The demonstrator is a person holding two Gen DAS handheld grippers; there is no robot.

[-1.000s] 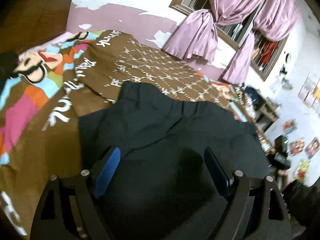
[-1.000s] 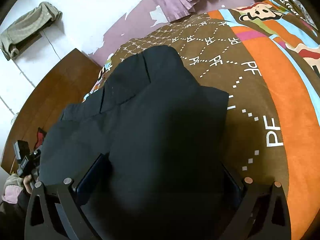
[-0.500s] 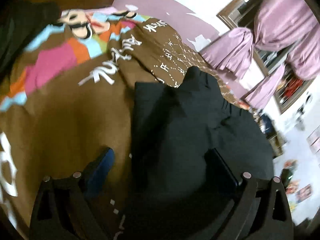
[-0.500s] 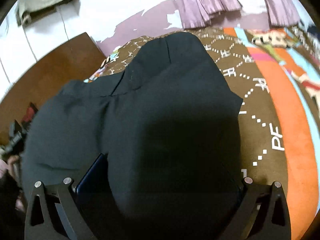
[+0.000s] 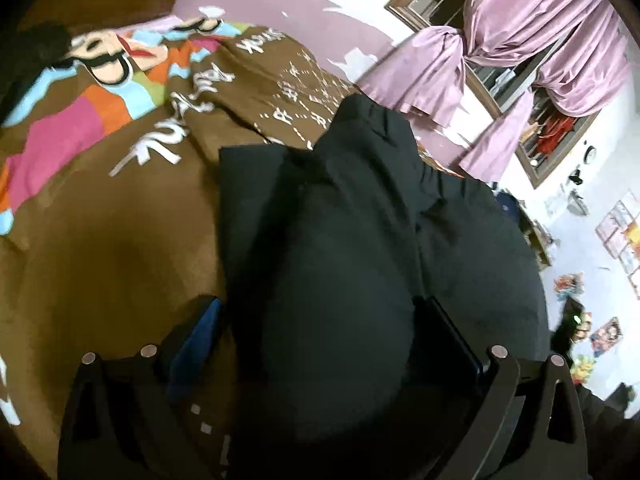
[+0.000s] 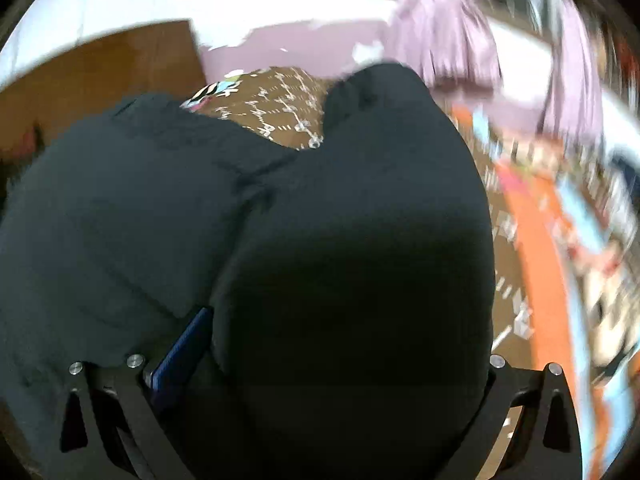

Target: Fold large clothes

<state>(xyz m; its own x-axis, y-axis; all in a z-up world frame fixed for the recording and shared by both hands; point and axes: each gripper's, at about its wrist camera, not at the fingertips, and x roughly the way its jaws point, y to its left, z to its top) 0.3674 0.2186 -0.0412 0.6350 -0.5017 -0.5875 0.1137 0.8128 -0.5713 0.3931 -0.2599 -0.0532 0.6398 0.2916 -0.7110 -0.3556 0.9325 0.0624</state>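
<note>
White lettering printed across the brown bedspread [image 5: 100, 240], mostly too warped and blurred to read. Small repeated "PF" marks [image 5: 286, 119] legible among dotted white diamond lines near the far end of the bed. Larger slanted white words [image 5: 160, 140] beside the cartoon face, unreadable. Another white word [image 5: 260, 42] near the bed's far edge, also unreadable. White marks on the same bedspread [image 6: 280, 112] in the right wrist view, smeared by motion blur. Posters [image 5: 618, 236] on the far wall, too small to read.
</note>
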